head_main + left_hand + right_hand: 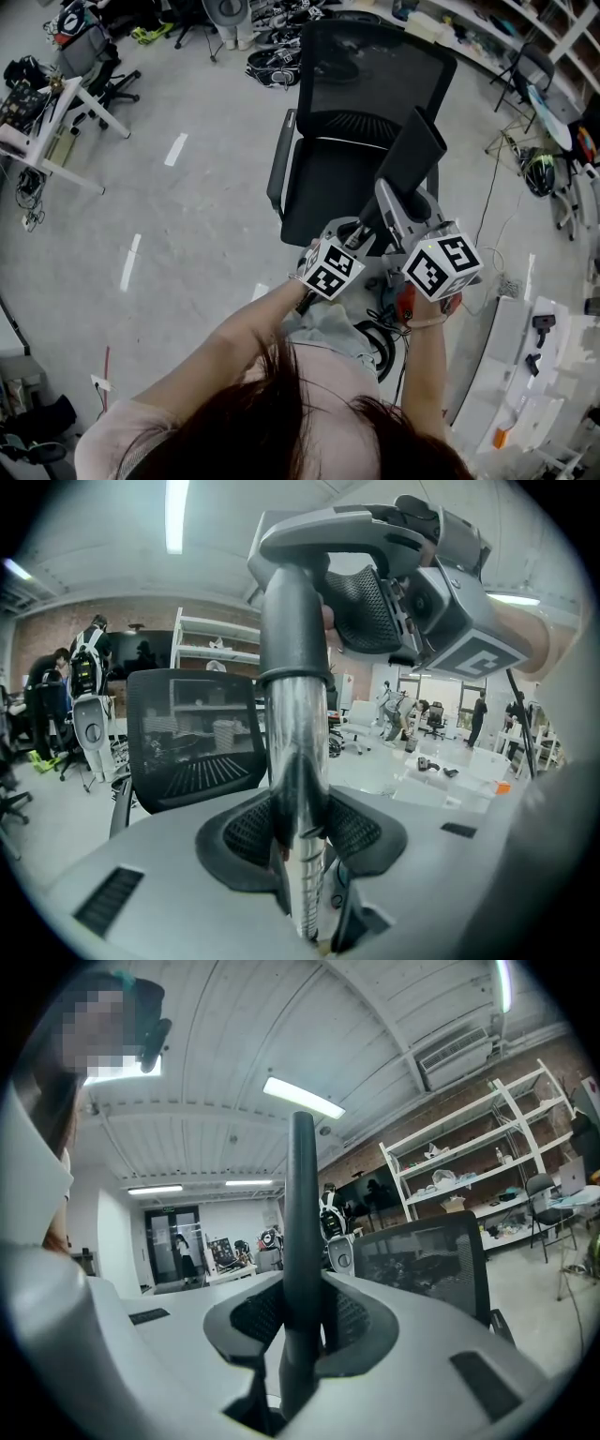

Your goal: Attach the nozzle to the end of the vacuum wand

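Observation:
In the left gripper view a shiny metal vacuum wand stands upright between the pads of my left gripper, which is shut on it. The wand's upper end reaches the jaws of my right gripper, whose marker cube shows at the upper right. In the right gripper view my right gripper is shut on a dark flat nozzle, seen edge-on. From the head view both grippers, left and right, sit close together above a chair seat, and the nozzle sticks out beyond them. The wand is hidden there.
A black mesh office chair stands directly below and beyond the grippers. A white table with small tools is at the right, and a desk with chairs at the far left. Shelving lines the brick wall.

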Tool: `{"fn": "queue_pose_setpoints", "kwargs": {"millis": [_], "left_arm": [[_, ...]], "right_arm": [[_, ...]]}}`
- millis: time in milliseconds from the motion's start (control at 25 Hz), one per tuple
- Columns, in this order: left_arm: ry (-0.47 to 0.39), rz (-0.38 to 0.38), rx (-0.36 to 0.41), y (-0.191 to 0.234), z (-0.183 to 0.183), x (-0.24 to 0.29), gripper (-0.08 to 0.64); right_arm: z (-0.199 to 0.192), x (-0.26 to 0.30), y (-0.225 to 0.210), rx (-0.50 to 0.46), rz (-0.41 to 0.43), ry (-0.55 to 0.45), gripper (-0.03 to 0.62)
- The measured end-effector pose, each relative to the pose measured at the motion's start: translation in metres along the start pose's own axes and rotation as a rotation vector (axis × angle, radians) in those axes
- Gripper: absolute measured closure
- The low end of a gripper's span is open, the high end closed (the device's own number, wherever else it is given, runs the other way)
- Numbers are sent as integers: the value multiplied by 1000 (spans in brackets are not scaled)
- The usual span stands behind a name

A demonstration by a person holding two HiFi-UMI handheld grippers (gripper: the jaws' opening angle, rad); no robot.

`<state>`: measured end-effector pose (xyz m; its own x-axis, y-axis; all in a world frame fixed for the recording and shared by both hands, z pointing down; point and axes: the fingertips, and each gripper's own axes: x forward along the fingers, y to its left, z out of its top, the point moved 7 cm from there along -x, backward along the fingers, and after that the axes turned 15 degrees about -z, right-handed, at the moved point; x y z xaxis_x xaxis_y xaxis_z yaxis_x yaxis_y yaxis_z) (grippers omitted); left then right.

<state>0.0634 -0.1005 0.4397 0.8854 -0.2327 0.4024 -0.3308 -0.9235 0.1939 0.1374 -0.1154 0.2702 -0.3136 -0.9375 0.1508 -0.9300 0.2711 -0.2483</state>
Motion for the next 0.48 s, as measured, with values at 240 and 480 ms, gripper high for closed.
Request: {"fn": "queue_pose_setpoints", "kwargs": {"millis": [240, 480], "left_arm": [[4, 14, 2, -2, -1, 1, 410], [6, 24, 6, -4, -4, 3, 410]], "right_arm": [[-2, -3, 0, 4, -32, -8, 489], [-4, -6, -2, 10, -93, 1, 489]]}}
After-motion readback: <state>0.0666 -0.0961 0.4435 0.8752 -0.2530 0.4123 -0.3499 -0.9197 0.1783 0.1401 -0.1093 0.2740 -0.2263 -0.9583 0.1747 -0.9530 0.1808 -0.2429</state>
